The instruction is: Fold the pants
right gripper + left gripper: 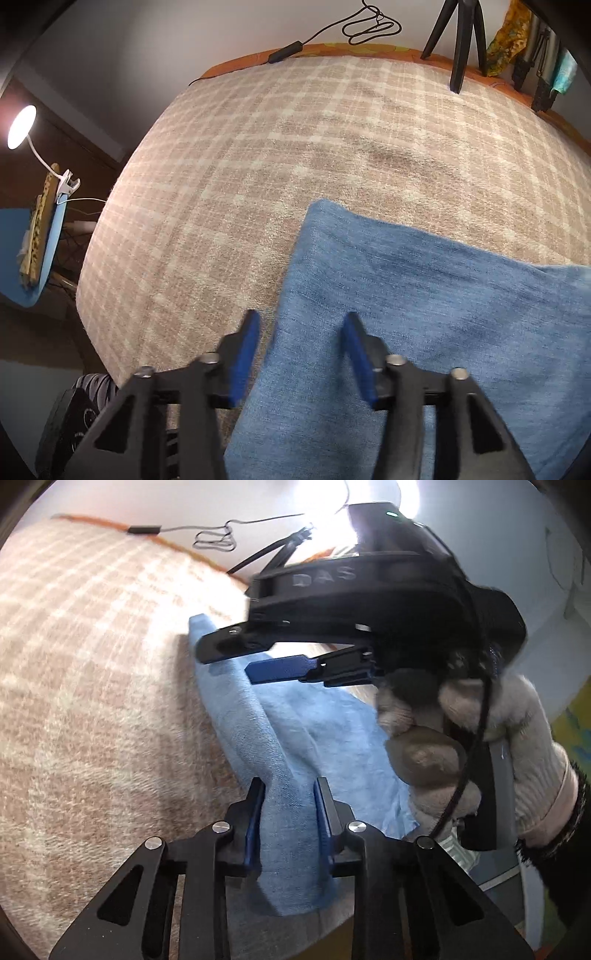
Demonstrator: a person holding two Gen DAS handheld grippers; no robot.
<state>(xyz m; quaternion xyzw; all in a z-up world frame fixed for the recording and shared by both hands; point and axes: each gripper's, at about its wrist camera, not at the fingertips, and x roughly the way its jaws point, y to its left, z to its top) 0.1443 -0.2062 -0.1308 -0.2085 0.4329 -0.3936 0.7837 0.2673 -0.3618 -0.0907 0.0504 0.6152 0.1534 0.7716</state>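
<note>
Light blue denim pants (295, 731) lie on a beige checked blanket (92, 683). My left gripper (290, 794) has its jaws apart with a raised fold of the pants standing between the fingers. In the left wrist view my right gripper (240, 664), held by a gloved hand (480, 738), hovers over the pants with its jaws apart. In the right wrist view my right gripper (299, 325) is open and empty above the left edge of the pants (424, 295), which lie flat on the blanket (277, 147).
A tripod (458, 40) stands at the blanket's far edge, beside a black cable with an inline switch (288, 53). A clip lamp (22, 125) and a blue chair (26, 251) stand off the left side. Hanging cloths (554, 70) are at the far right.
</note>
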